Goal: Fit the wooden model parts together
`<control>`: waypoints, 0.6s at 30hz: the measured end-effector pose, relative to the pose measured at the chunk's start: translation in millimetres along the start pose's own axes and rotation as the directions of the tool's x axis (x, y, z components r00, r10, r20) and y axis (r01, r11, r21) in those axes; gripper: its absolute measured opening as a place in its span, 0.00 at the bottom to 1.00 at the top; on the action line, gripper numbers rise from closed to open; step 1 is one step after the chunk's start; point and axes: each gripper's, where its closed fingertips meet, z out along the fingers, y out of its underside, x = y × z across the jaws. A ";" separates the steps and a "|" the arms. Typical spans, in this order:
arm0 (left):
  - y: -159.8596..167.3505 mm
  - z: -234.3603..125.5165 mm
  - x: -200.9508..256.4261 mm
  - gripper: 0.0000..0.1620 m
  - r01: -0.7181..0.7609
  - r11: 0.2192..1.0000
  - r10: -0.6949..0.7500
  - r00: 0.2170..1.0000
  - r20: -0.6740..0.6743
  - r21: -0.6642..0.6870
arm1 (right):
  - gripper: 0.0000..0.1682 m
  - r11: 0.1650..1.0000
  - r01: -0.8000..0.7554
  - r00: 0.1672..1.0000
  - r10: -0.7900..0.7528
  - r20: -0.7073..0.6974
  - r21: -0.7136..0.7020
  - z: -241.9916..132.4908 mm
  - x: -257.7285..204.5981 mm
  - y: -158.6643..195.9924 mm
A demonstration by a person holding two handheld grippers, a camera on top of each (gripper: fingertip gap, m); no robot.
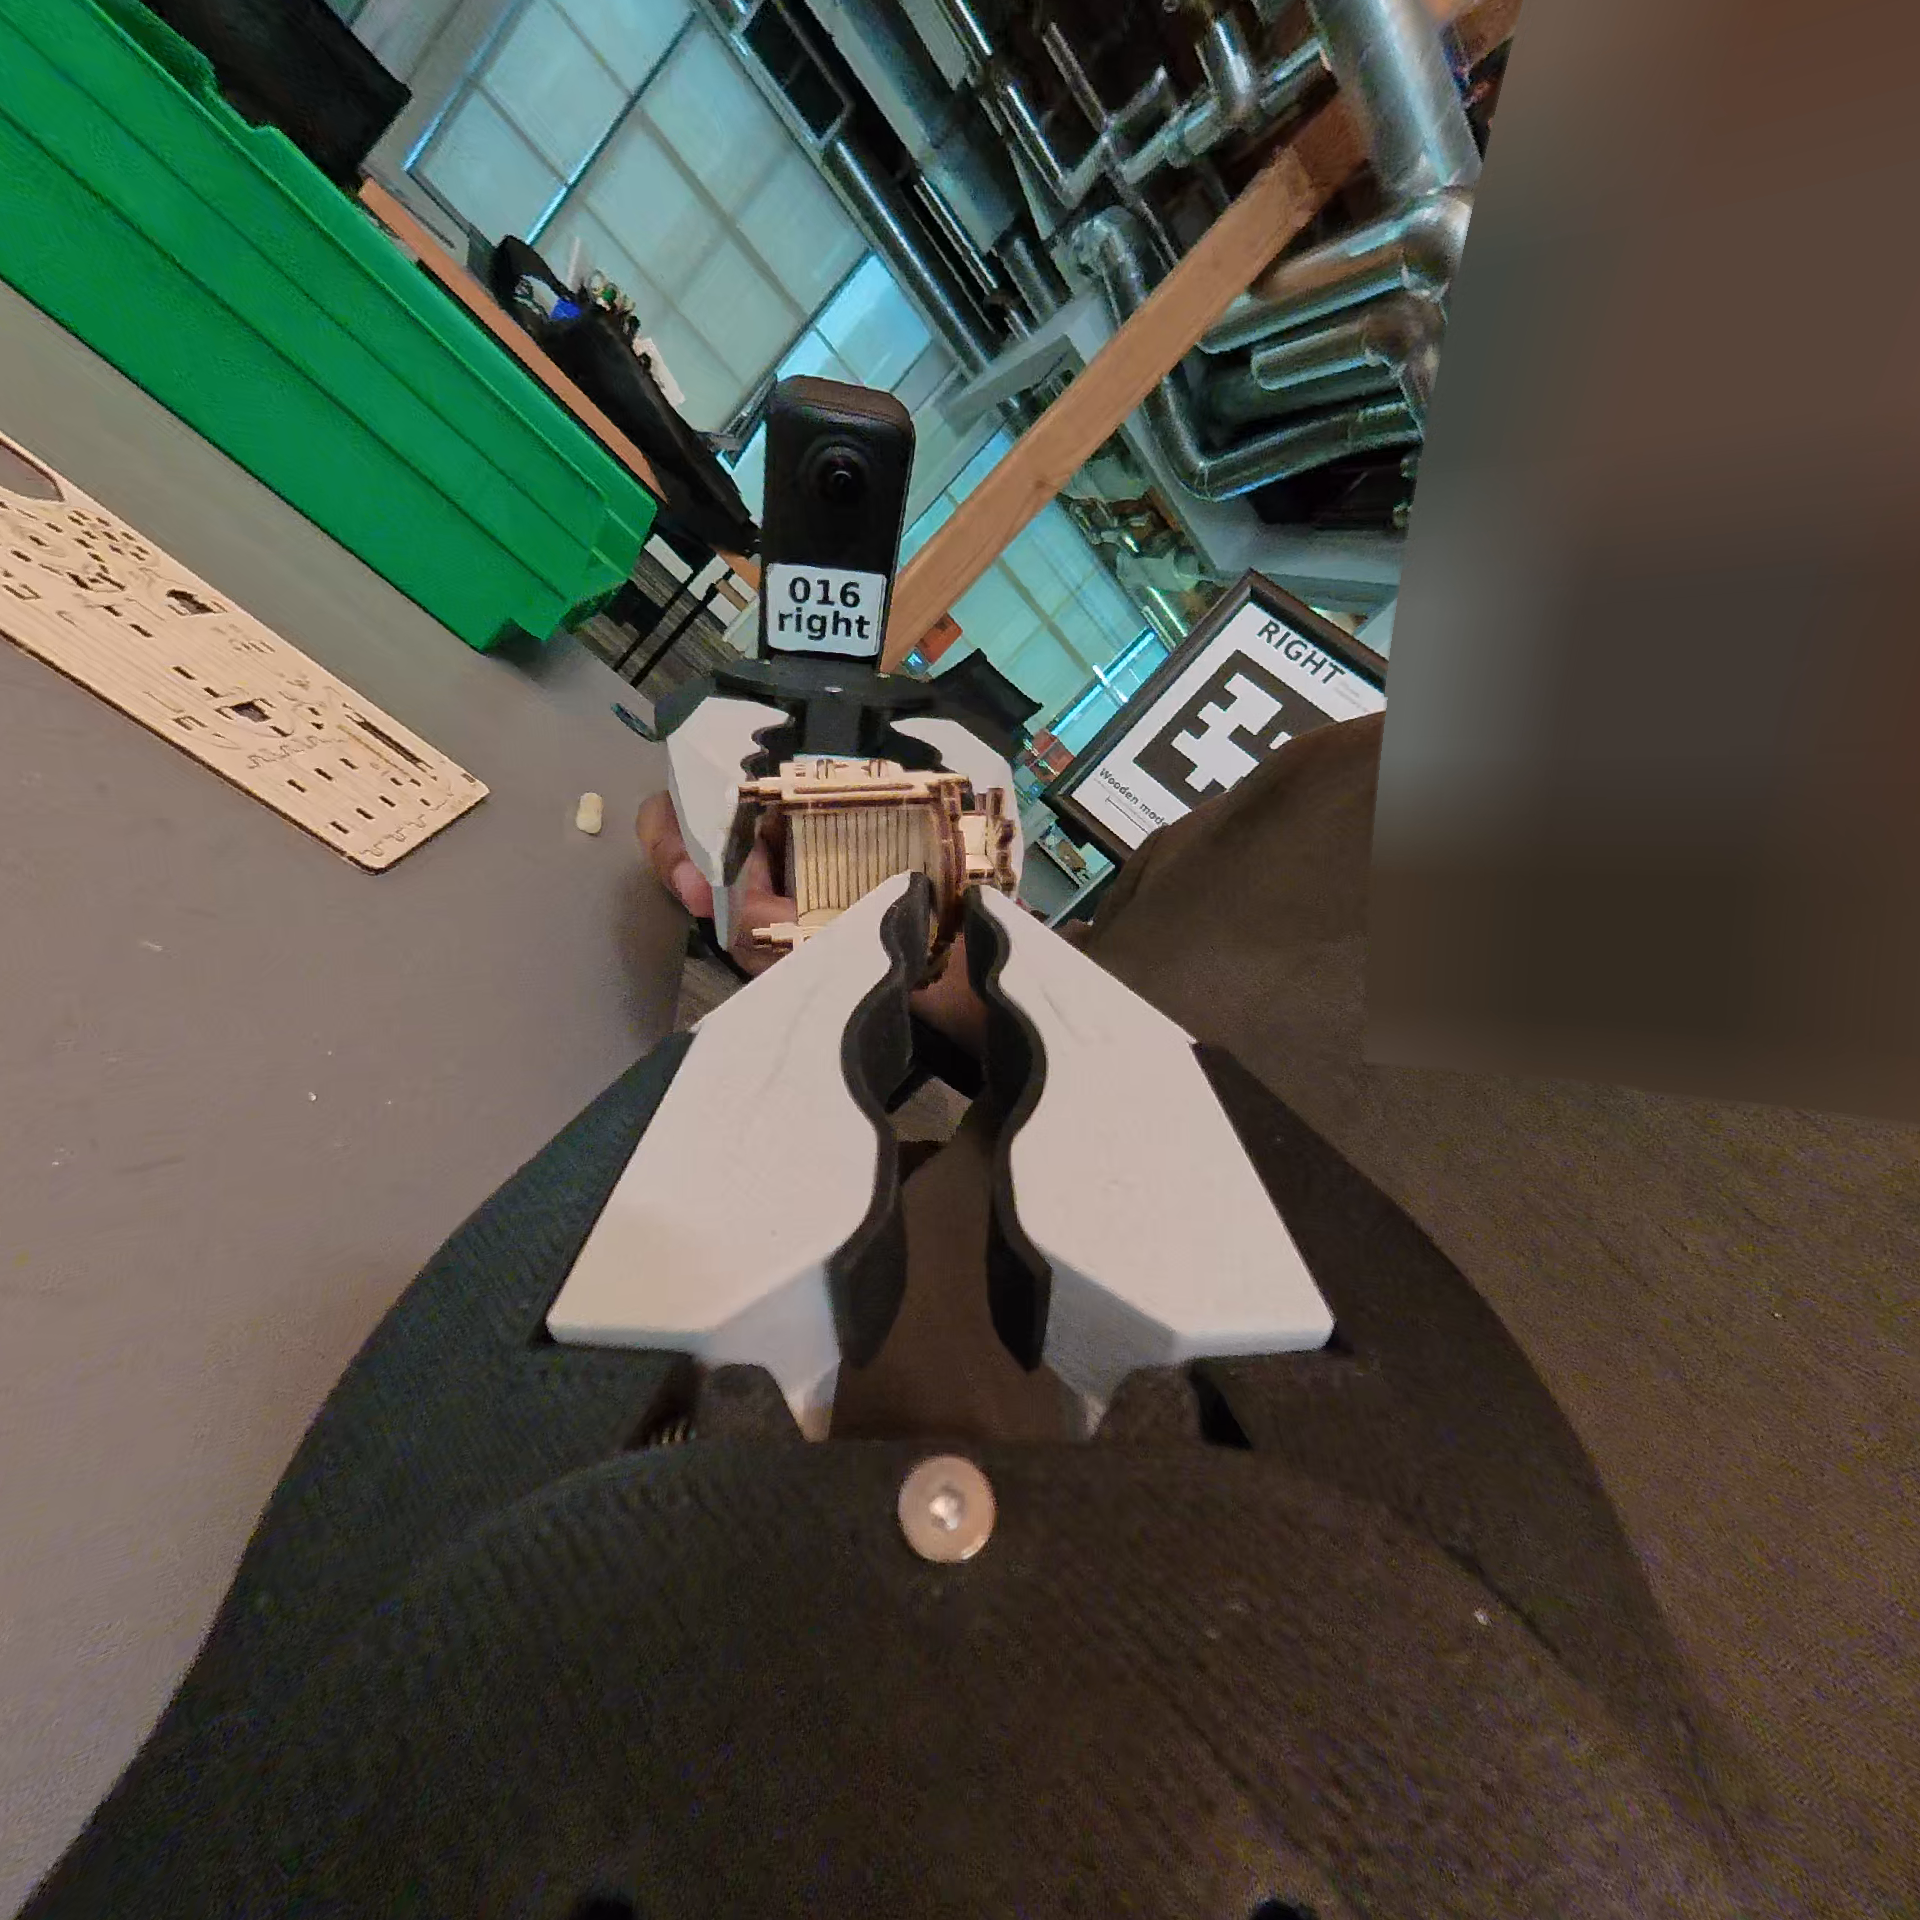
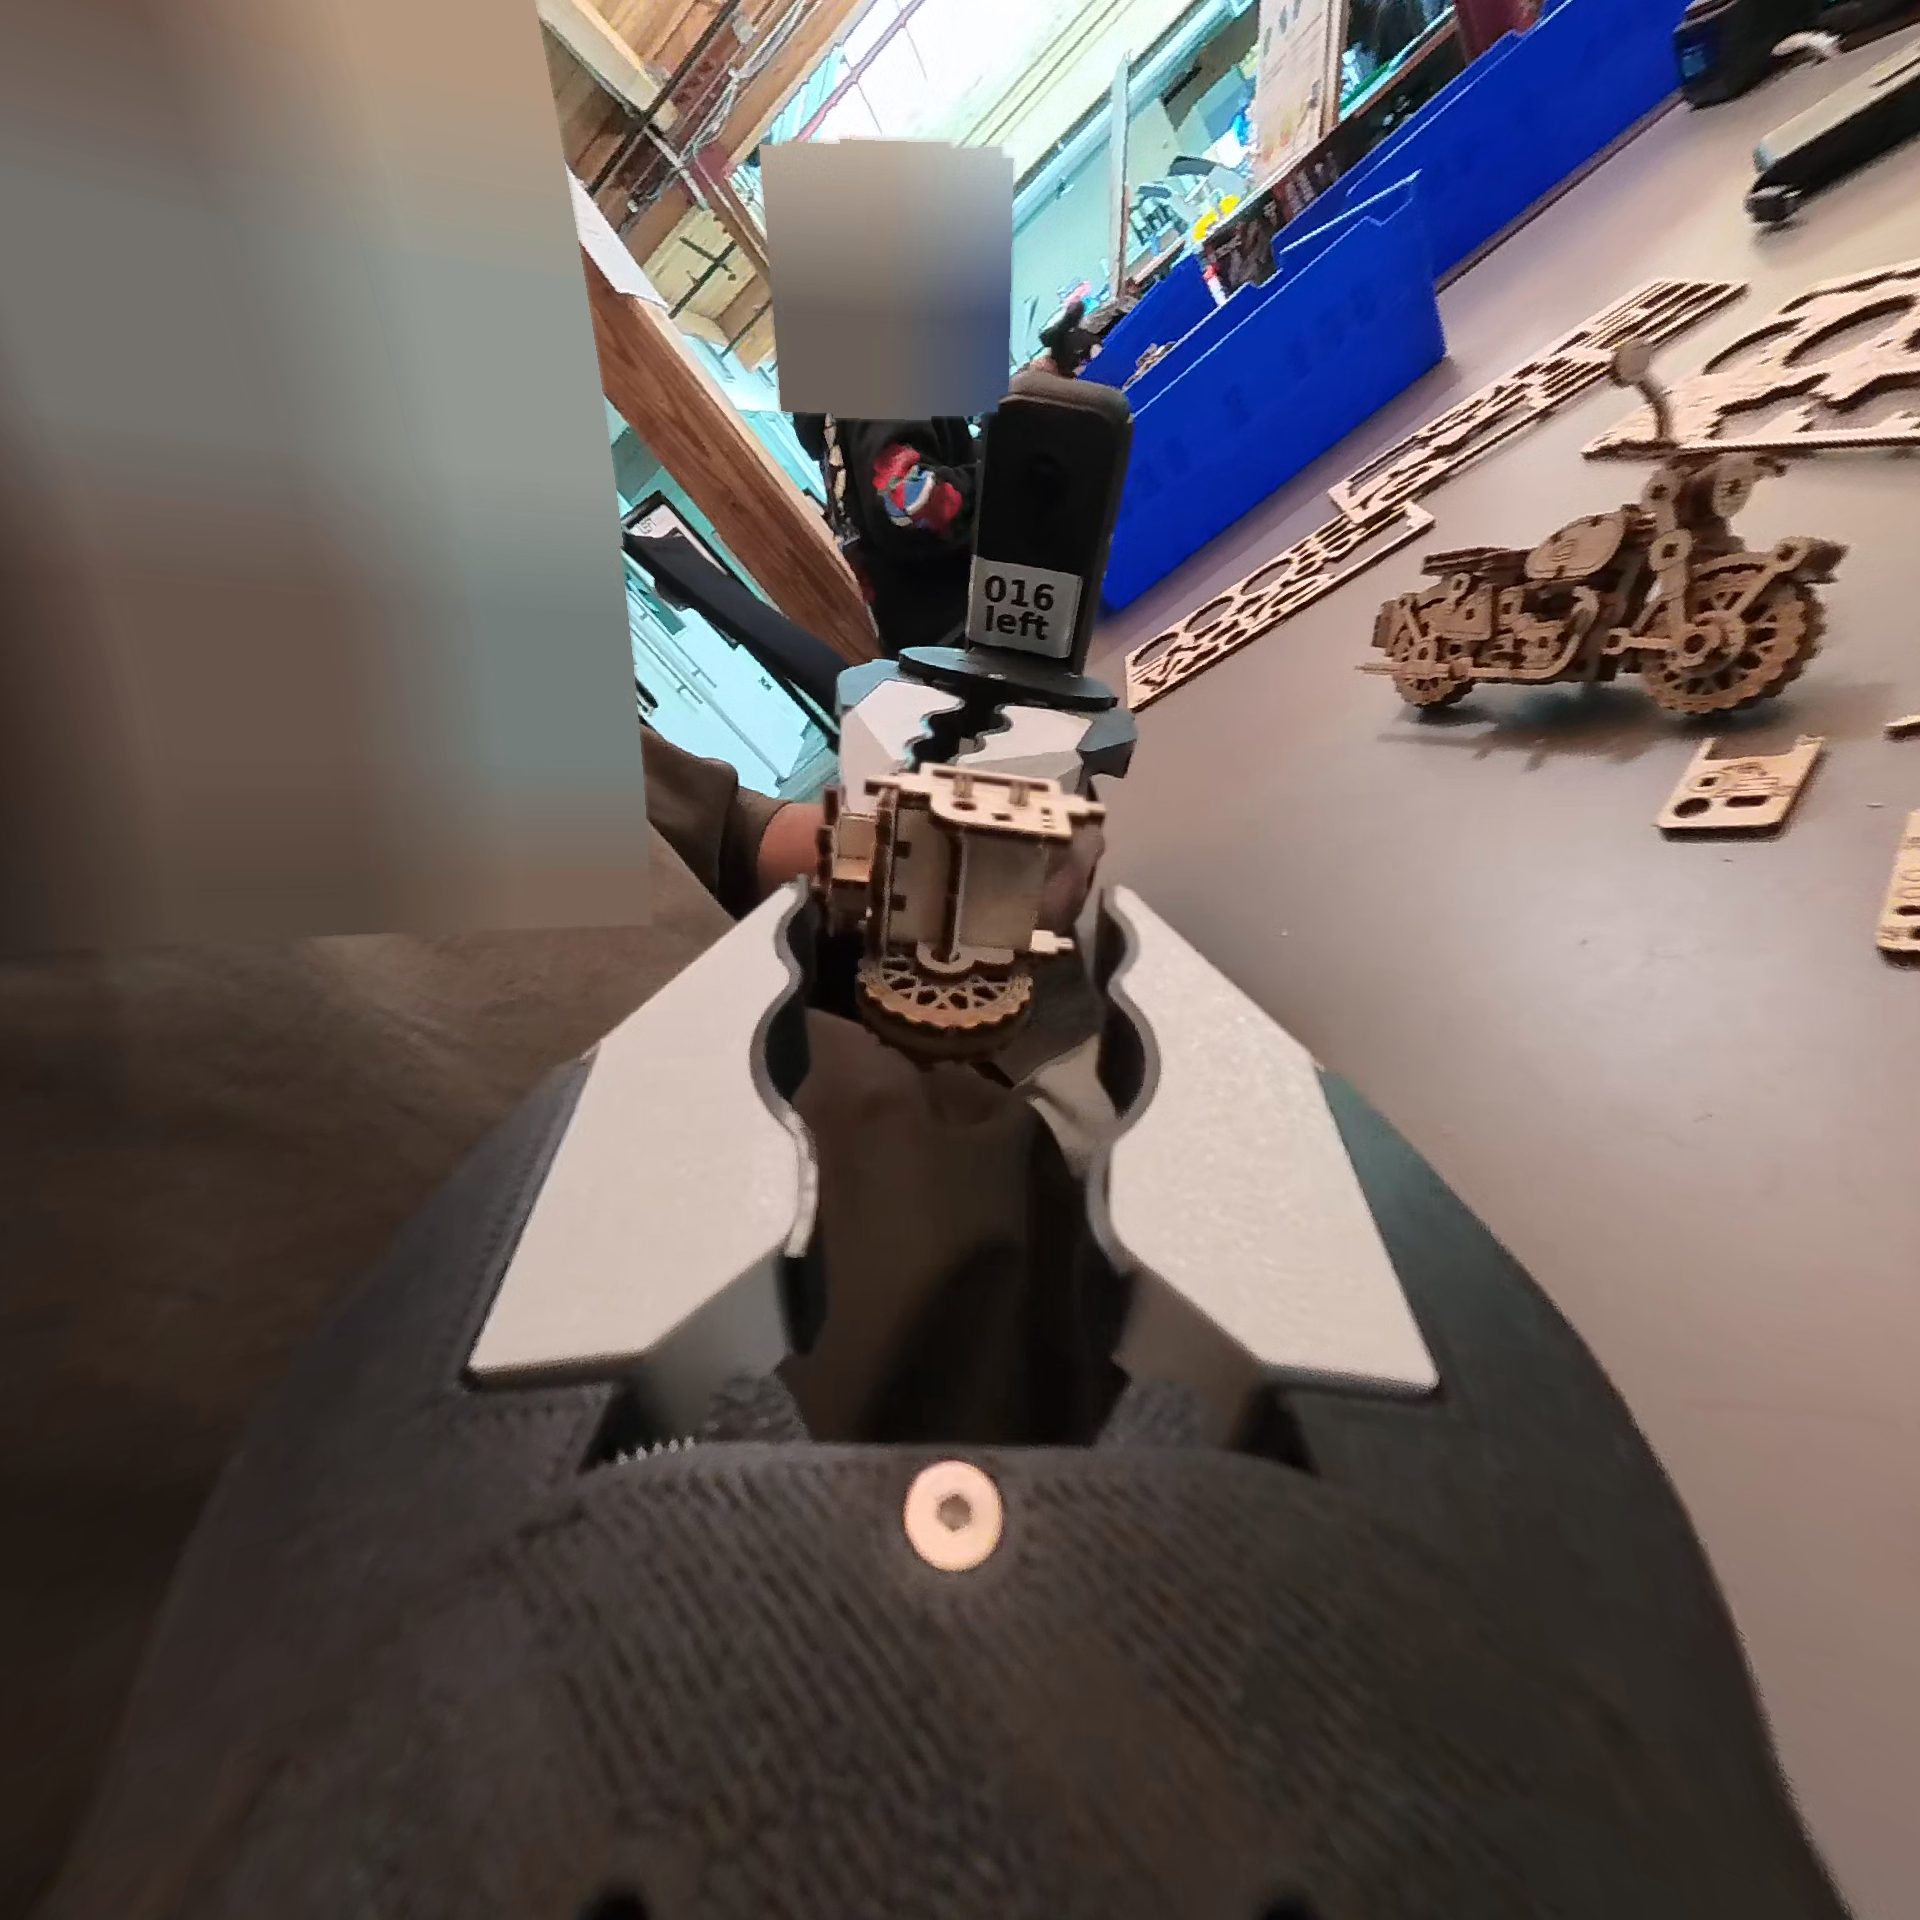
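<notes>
A small wooden sub-assembly (image 1: 862, 842) with slatted walls and a spoked wheel (image 2: 940, 987) is held in the air between both grippers, which face each other. My right gripper (image 2: 951, 925) is shut on its sides; it also shows in the left wrist view (image 1: 852, 779), behind the assembly. My left gripper (image 1: 940, 904) has its fingertips nearly together, pinching the assembly's near edge by a round brown part. It shows in the right wrist view (image 2: 966, 738) beyond the assembly, jaws closed.
A punched wooden parts sheet (image 1: 229, 665), a small white piece (image 1: 589, 812) and a green bin (image 1: 312, 312) lie on the grey table. A finished wooden motorcycle (image 2: 1600, 613), more sheets (image 2: 1278, 582), a small wooden card (image 2: 1740, 795) and a blue bin (image 2: 1299, 343) are to the right. Only a small space, under 4 cm, lies between the two pairs of fingers. The small wooden card (image 2: 1740, 795) is about 15 cm from my right fingertips.
</notes>
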 end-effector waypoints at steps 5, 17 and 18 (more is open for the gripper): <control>-6.5 -4.0 -9.4 0.02 -0.137 0.991 0.134 0.985 0.113 0.014 | 0.32 0.996 0.076 0.993 -0.071 -0.089 0.048 -9.2 9.4 -12.2; -1.4 -6.7 -34.2 0.02 -0.676 0.670 0.735 0.545 0.404 -0.307 | 0.25 0.930 0.368 0.895 -0.351 -0.277 0.010 -15.5 14.2 -21.4; -0.2 -6.2 -34.5 0.02 -0.681 0.661 0.743 0.536 0.401 -0.316 | 0.24 0.923 0.386 0.885 -0.373 -0.278 -0.011 -13.6 13.7 -18.6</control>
